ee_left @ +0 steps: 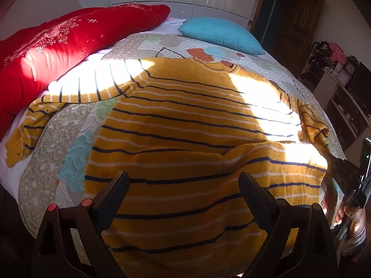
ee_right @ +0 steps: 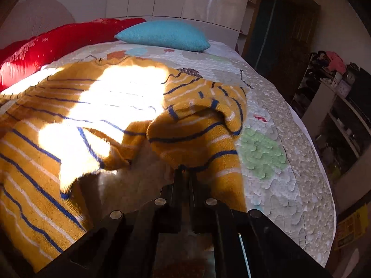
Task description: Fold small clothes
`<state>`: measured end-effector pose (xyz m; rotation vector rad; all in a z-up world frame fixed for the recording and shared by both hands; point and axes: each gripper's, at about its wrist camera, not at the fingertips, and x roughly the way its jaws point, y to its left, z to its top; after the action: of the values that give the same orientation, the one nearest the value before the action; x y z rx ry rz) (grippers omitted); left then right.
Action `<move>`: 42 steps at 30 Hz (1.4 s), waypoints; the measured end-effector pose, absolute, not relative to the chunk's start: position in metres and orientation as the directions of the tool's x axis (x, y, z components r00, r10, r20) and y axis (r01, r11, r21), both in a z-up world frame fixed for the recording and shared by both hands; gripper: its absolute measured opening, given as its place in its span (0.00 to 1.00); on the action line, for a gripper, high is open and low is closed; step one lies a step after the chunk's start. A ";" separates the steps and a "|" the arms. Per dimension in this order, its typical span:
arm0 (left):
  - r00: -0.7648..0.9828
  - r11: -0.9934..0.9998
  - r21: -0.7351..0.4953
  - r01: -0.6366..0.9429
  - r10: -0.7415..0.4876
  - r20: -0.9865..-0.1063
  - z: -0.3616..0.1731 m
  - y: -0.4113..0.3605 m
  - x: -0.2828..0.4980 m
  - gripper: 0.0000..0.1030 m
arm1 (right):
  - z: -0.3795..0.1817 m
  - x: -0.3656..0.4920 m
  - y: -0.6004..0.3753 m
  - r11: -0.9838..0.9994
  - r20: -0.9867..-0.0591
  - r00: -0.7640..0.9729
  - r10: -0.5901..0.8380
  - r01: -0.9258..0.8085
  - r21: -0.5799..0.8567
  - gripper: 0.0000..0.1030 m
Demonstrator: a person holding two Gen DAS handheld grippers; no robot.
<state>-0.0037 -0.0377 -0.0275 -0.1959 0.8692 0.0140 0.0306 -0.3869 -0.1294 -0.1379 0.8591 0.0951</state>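
Sweater (ee_left: 185,120), yellow with dark and white stripes, lies spread on bed quilt (ee_left: 46,153), neck toward blue pillow (ee_left: 220,33). Right claw (ee_right: 184,169) clamped on sweater's right sleeve edge, cloth bunched just ahead. Left claw (ee_left: 184,185) spread wide over hem, empty. No readable writing.

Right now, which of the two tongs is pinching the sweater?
The right tongs, shut on a bunched fold of the sweater. The left tongs stand wide open above it, gripping nothing.
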 end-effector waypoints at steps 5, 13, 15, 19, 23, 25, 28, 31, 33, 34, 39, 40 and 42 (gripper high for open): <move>0.665 0.976 -0.186 -0.115 -0.064 -0.744 -0.025 -0.024 -0.007 0.92 | -0.079 0.026 -0.494 0.968 -0.632 0.759 -0.156 0.244 0.055 0.04; 0.637 0.968 -0.190 -0.163 -0.043 -0.769 -0.040 -0.003 -0.012 0.92 | -0.075 -0.029 -0.527 0.935 -0.642 0.756 -0.127 0.308 0.177 0.27; 0.632 0.970 -0.182 -0.158 -0.042 -0.774 -0.047 -0.001 -0.016 0.92 | -0.086 -0.042 -0.493 0.943 -0.650 0.747 0.137 0.103 0.317 0.39; 0.610 0.977 -0.178 -0.113 -0.073 -0.789 -0.059 -0.006 -0.027 0.92 | -0.125 -0.058 -0.409 0.875 -0.664 0.594 0.454 -0.156 0.458 0.39; 0.604 0.986 -0.155 -0.056 -0.090 -0.792 -0.070 -0.019 -0.035 0.92 | -0.160 -0.059 -0.355 0.887 -0.727 0.514 0.456 -0.192 0.420 0.40; 0.614 0.994 -0.108 -0.035 -0.063 -0.787 -0.074 -0.027 -0.037 0.92 | -0.161 -0.051 -0.344 0.905 -0.727 0.545 0.417 -0.173 0.389 0.41; 0.606 1.000 0.000 -0.009 0.005 -0.795 -0.081 -0.040 -0.042 0.91 | -0.160 -0.047 -0.335 0.918 -0.737 0.554 0.388 -0.159 0.364 0.20; 0.592 0.999 0.045 0.018 0.025 -0.805 -0.080 -0.048 -0.047 0.79 | -0.162 -0.041 -0.342 0.897 -0.736 0.522 0.431 -0.155 0.415 0.09; 0.587 0.999 0.028 0.015 0.014 -0.810 -0.078 -0.047 -0.052 0.70 | -0.162 -0.042 -0.353 0.871 -0.730 0.494 0.473 -0.139 0.471 0.08; 0.579 1.000 0.023 0.015 0.010 -0.815 -0.077 -0.045 -0.056 0.68 | -0.162 -0.046 -0.356 0.864 -0.730 0.481 0.485 -0.135 0.485 0.08; 0.572 0.999 -0.041 0.028 -0.049 -0.818 -0.073 -0.040 -0.076 0.67 | -0.167 -0.088 -0.367 0.874 -0.765 0.441 0.470 -0.109 0.474 0.08; 0.579 0.998 -0.050 0.029 -0.057 -0.813 -0.069 -0.038 -0.079 0.67 | -0.166 -0.095 -0.369 0.881 -0.771 0.441 0.458 -0.110 0.460 0.03; 0.608 0.998 -0.047 0.036 -0.059 -0.792 -0.058 -0.038 -0.083 0.67 | -0.158 -0.105 -0.378 0.898 -0.771 0.474 0.425 -0.113 0.425 0.03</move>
<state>-0.0830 -0.0376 -0.0580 -0.0275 0.9161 -0.0551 -0.1054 -0.3778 -0.1584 0.3377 1.0286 0.3367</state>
